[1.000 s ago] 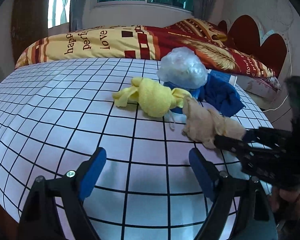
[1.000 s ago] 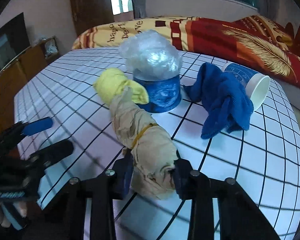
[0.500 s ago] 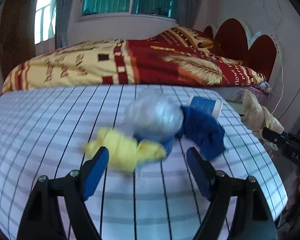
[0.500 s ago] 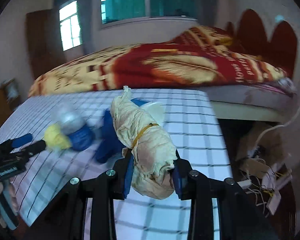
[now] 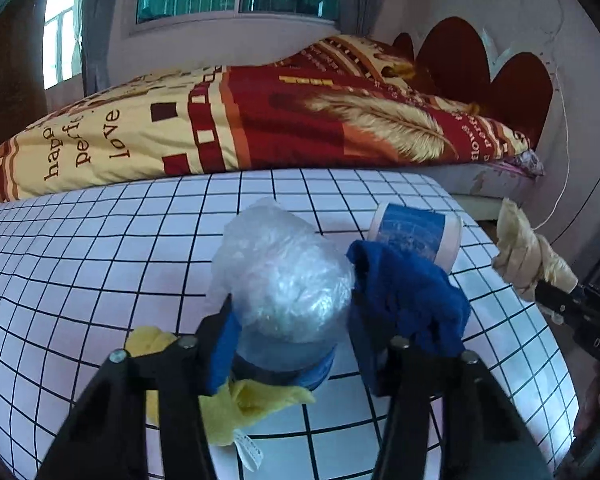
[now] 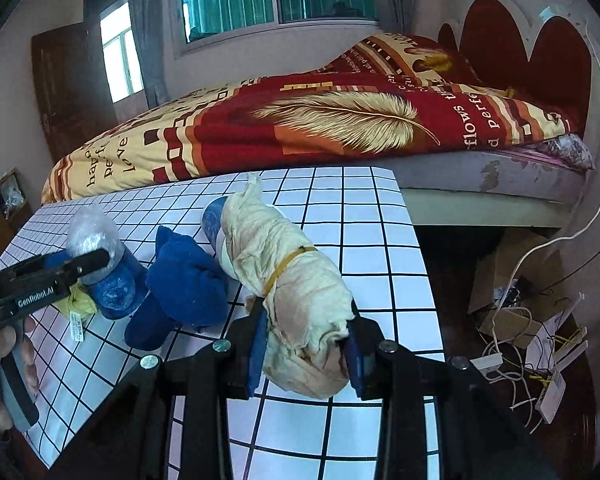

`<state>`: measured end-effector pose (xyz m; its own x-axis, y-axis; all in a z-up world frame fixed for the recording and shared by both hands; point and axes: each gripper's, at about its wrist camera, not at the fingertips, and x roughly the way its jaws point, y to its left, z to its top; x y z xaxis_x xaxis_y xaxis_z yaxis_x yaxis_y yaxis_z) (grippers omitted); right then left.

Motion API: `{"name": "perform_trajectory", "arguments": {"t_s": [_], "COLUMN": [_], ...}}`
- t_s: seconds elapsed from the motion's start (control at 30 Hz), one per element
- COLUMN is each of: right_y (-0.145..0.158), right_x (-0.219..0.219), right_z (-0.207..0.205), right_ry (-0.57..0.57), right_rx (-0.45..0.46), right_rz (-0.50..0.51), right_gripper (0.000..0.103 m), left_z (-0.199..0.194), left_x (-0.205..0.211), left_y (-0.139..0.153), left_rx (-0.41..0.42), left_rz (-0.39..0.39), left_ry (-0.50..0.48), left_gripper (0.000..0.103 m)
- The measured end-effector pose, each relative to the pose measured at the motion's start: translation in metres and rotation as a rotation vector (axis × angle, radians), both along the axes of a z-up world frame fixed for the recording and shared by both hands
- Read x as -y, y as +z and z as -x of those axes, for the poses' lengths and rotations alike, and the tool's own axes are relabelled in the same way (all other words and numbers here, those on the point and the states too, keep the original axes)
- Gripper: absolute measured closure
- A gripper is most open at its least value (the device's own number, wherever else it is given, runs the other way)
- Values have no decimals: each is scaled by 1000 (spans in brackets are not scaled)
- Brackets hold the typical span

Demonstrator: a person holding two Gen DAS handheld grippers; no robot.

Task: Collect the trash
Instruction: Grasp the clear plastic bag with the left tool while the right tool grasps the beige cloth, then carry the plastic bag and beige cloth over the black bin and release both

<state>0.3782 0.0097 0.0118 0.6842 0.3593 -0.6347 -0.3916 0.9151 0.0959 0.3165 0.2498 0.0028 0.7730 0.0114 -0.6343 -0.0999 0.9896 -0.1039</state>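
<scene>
The blue cup [image 5: 284, 364] stuffed with crumpled clear plastic [image 5: 280, 272] stands upright on the gridded table [image 5: 100, 260], and it now sits between the two fingers of the left gripper [image 5: 290, 344]. The jaws of this gripper are closing around it; the left blue pad looks to be at the cup's side, but whether both pads already press on it cannot be told. A second ago these jaws stood wide above bare table in front of the pile, so the left hand has come forward to the cup and started its grasp.

The right gripper [image 6: 306, 346] is clamped on the beige cloth bundle [image 6: 296, 292], which is tied with a rubber band. A second ago this bundle was low over the table beside the cup; now it is lifted and carried toward the table's right edge, with the floor clutter of cables and cardboard visible beyond it. This probably means the first piece is on its way to wherever the trash goes, though no bin is visible.

Just beside the cup lie the yellow cloth [image 5: 244, 404], partly under the left fingers, and the blue cloth [image 5: 412, 300], touching the plastic. Behind the blue cloth a second paper cup [image 5: 416, 232] lies on its side. These three remain on the table, so most of the collecting is not yet done. The bed with the red and yellow blanket [image 5: 260, 120] stands behind the table.
</scene>
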Motion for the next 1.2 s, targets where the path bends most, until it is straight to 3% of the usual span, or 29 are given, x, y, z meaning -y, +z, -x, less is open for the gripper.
{"name": "perform_trajectory", "arguments": {"t_s": [0.3,0.9,1.2], "right_y": [7,34,44], "right_x": [19,58,96], "right_z": [24,131,178], "right_ry": [-9,30,13], "right_rx": [15,58,83], "right_rz": [-3,-7,2], "right_gripper": [68,69,69], "left_z": [47,137,158], "left_x": [23,90,130], "left_y": [25,40,38], "left_rx": [63,93,101], "left_rz": [-51,-76,-53], "left_ry": [-14,-92,-164], "left_gripper": [53,53,53]}}
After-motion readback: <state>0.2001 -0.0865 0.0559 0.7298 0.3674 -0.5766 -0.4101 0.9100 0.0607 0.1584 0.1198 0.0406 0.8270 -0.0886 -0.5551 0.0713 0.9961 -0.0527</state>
